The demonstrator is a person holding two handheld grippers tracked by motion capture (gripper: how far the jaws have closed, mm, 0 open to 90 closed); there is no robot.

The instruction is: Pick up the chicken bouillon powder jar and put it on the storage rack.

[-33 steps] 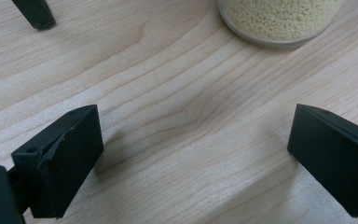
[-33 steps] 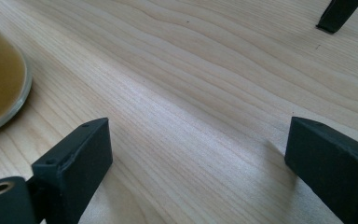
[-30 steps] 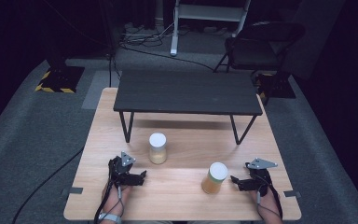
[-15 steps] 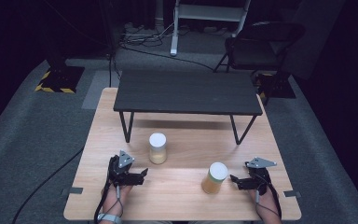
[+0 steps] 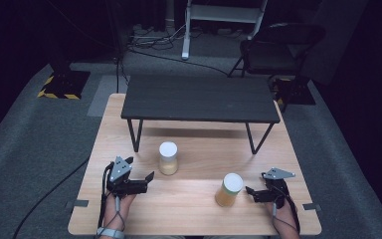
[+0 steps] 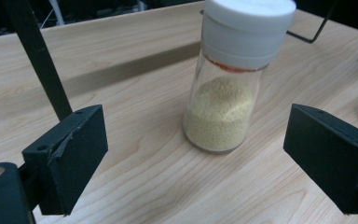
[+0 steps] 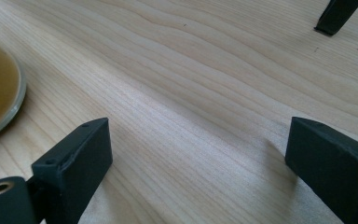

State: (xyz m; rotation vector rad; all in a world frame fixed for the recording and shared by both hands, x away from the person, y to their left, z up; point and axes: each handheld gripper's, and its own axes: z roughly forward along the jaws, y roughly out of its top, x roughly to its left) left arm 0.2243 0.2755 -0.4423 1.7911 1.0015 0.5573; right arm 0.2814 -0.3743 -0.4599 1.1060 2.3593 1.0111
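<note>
My left gripper (image 6: 196, 158) faces the grain jar (image 6: 226, 93), jaws spread; right gripper (image 7: 200, 168) spread too. Next, I'd advance and pinch.

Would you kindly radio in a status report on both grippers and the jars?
Left gripper open, facing spice jar. Right gripper open, empty, beside amber jar. Nothing between.

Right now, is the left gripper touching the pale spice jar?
Apart. In the left gripper view the left gripper stands open, with bare wood between each jaw and the spice jar. The high view agrees: the jar stands clear of the gripper.
</note>
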